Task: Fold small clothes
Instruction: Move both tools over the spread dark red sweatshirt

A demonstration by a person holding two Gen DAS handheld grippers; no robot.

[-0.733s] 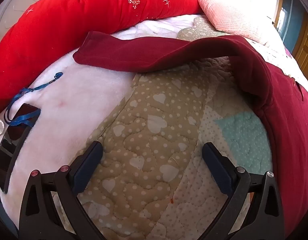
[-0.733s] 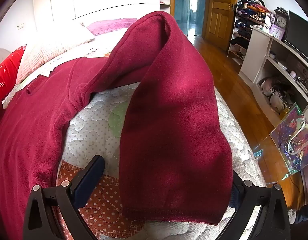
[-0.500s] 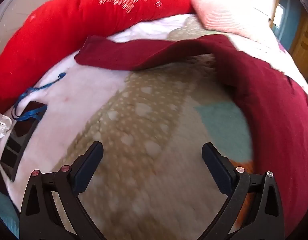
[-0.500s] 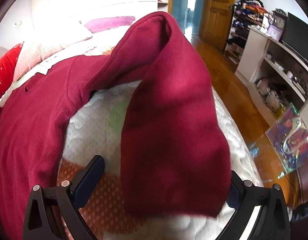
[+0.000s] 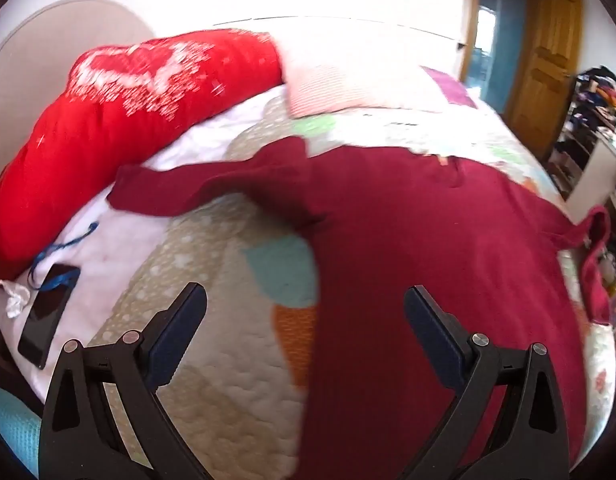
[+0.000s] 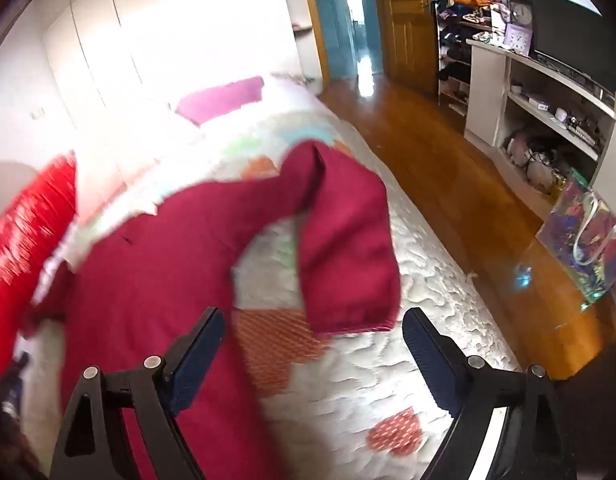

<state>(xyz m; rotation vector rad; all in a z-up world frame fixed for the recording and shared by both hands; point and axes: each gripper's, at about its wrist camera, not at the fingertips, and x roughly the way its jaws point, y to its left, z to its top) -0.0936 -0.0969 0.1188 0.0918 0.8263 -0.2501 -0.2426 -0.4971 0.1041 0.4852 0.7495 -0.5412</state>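
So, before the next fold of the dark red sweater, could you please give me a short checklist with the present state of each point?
1. Left gripper open and empty: ok.
2. Right gripper open and empty: ok.
3. Dark red sweater body lies flat on the quilt: ok.
4. Both sleeves flat: not ok, the right sleeve is bent over and raised; the left sleeve lies stretched out.
5. Phone clear of the sweater: ok, it lies apart near the bed's edge.
6. Sweater hem straight: cannot tell, it is outside both views.
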